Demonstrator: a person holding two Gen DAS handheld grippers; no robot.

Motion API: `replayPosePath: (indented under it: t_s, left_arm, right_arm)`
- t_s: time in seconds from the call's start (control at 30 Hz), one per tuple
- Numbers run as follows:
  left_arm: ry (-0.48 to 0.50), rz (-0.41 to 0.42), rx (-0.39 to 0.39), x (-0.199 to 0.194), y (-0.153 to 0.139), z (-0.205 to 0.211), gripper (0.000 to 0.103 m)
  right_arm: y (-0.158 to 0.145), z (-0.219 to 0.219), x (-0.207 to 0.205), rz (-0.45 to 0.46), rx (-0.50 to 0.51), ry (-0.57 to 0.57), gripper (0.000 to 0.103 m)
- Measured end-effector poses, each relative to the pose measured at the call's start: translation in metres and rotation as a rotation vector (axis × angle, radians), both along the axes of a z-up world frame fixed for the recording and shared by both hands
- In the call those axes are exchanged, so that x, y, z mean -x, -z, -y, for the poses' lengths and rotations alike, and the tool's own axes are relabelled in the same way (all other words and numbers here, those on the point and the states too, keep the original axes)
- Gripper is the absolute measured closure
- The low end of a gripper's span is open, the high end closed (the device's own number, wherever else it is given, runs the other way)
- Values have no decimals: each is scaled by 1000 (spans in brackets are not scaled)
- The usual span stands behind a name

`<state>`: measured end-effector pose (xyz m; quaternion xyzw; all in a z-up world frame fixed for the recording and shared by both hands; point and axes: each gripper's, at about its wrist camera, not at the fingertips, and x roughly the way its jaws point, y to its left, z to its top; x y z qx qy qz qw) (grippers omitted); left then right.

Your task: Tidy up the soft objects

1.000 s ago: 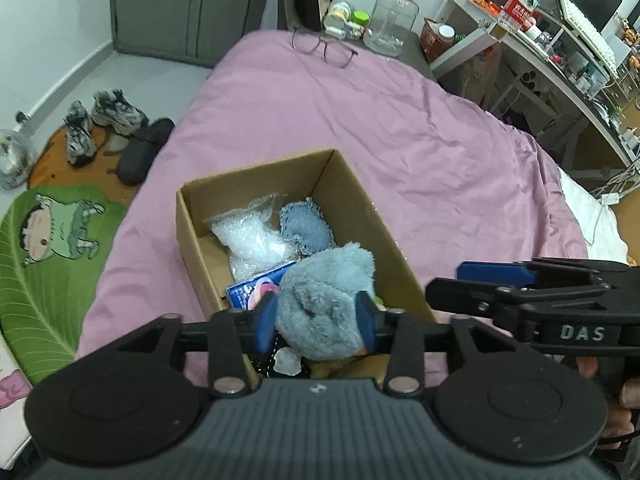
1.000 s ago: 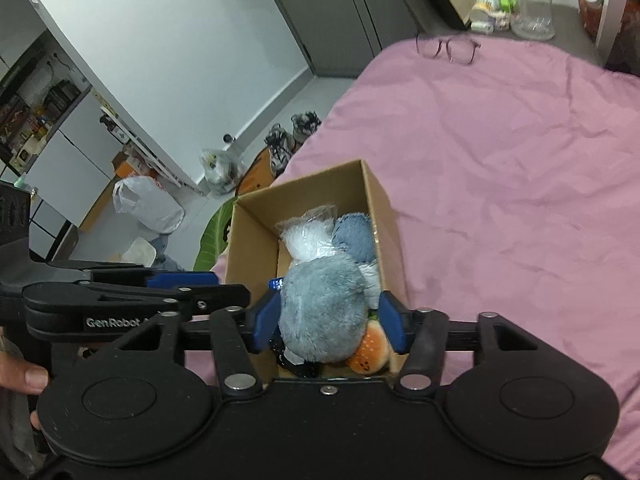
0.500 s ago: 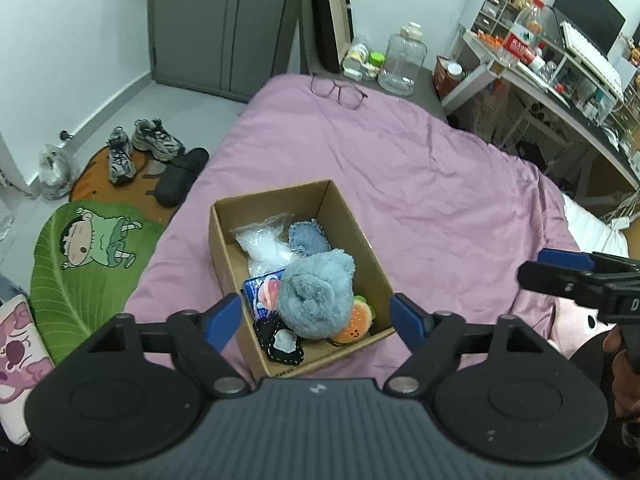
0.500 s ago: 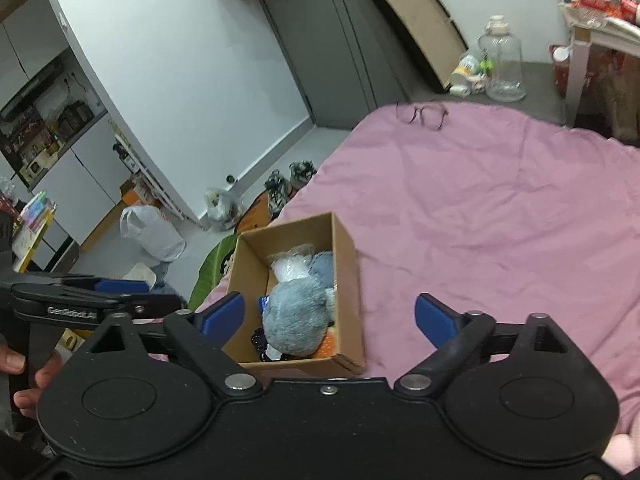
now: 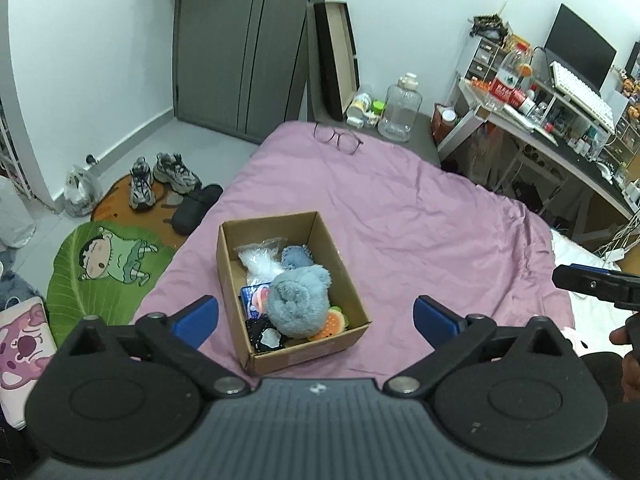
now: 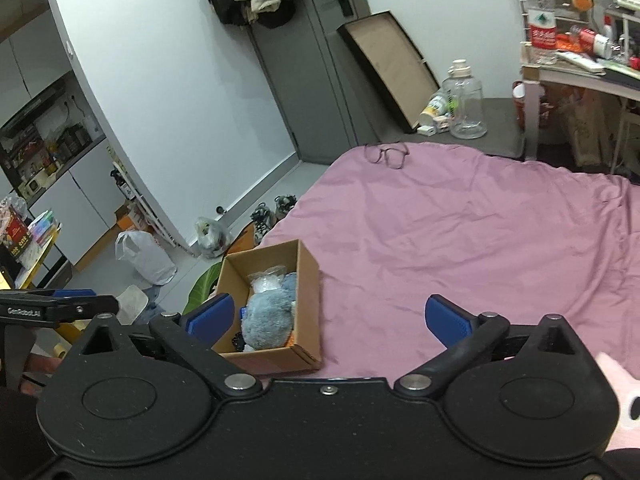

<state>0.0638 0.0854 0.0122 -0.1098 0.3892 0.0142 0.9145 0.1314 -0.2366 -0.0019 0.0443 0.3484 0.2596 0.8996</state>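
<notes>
- Left gripper (image 5: 316,316): blue pads spread wide, nothing between them, hovering above and on the near side of the box (image 5: 352,292).
- Right gripper (image 6: 328,318): likewise spread wide and empty, held high over the sheet (image 6: 460,232).
- Box: centre of the left view, lower left of centre in the right view; long axis running away from the camera, tilted slightly toward upper left in the left view.
- Key relation: box straight ahead between the left pads, but off toward the left pad in the right view; left gripper judged the nearer.
- Plush (image 5: 298,300): grey-blue, fluffy, lying on top of the pile in the near half of the box.
- Count inside the box: one plush, one clear bag (image 5: 260,260), one denim-blue piece (image 5: 296,256), one orange toy (image 5: 330,322), one blue packet (image 5: 252,296), one black-and-white item (image 5: 264,334).
- On the sheet outside the box: one pair of glasses (image 5: 338,140) at the upper edge; a pale pink soft shape (image 6: 616,400) at lower right of the right view, too cropped to identify.
- Judgement: packing looks close to finished.
</notes>
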Motion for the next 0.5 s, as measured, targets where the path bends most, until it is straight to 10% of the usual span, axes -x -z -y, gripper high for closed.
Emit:
replayPosePath:
  t_s: [0.5]
  left_arm:
    - [-8, 115, 5, 50, -32, 51, 0]
  right_arm:
    - [-27, 52, 44, 69, 5, 27, 0]
